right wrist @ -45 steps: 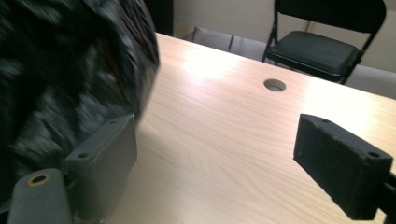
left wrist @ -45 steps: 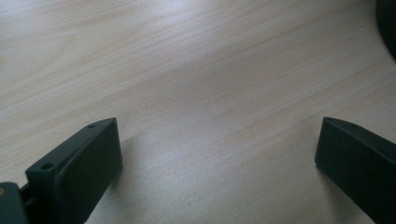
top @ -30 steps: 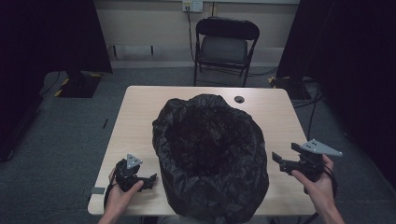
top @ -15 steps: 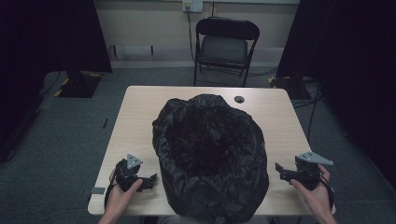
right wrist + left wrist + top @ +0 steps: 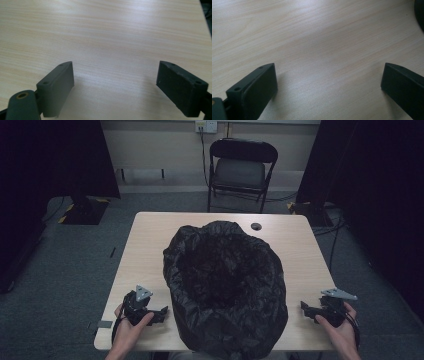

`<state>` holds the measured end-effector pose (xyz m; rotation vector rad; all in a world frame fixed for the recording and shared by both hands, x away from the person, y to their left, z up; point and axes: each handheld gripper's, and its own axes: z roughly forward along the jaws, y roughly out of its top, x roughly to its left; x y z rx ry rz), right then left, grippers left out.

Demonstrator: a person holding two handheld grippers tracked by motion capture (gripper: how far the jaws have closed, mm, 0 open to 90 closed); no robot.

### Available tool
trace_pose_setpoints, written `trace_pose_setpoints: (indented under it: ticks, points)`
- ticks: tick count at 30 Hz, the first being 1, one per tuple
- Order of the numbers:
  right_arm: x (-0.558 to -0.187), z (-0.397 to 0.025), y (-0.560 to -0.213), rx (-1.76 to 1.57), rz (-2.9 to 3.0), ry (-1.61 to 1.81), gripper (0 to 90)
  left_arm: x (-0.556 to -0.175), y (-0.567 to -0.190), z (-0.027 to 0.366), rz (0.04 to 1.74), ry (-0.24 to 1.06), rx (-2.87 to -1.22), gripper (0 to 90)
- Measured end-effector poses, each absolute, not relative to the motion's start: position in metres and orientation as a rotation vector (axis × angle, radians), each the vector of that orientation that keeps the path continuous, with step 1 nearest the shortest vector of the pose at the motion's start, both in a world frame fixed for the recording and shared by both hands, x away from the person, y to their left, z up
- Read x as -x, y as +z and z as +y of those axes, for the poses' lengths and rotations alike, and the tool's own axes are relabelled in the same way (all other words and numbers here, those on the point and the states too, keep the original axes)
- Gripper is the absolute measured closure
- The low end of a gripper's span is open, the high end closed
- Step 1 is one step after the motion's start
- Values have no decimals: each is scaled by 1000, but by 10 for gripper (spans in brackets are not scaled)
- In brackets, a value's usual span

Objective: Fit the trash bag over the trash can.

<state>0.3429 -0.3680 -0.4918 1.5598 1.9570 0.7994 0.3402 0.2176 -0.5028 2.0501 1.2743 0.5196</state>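
- At the near edge of the bench [image 5: 145,250] we see a hand [image 5: 131,332] holding the left tongs [image 5: 161,312], which rest low on the wood with their tips aimed toward the black bag [image 5: 225,285].
- In the left gripper view we see the left tongs [image 5: 327,82] with their jaws wide apart and bare pale wood between them; a dark curved edge, likely the bag [image 5: 420,13], cuts in at the upper right corner beyond the jaws.
- On the other side, a hand [image 5: 342,332] holds the right tongs [image 5: 306,308] near the bench's near right corner, with the grey three-cornered plate on top and the tips aimed toward the bag.
- In the right gripper view we see the right tongs [image 5: 115,82] spread wide as well, gripping nothing, with wood grain running across under them.
- Between the two tongs sits the large black bag, crumpled and with its mouth open upward; it lies just beside the left tongs and near the right ones, and we cannot tell whether either touches it.
- Beyond the bag, farther from both tongs, we see a small dark round hole [image 5: 256,226] in the bench top.
- Past the bench's far edge stands a dark folding chair [image 5: 240,167] on the grey floor [image 5: 80,265], in front of a pale wall with an outlet [image 5: 206,126].
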Motion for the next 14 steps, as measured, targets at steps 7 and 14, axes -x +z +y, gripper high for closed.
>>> trace_pose_setpoints:
  ticks: [7, 14]
  points:
    - [-343, -371, -499, -1568, 1934, 831, 109, -341, -503, 218, 1273, 521, -2053, 0]
    - [-347, -370, -499, -1582, 1929, 822, 81, -342, -503, 217, 1290, 530, -2044, 0]
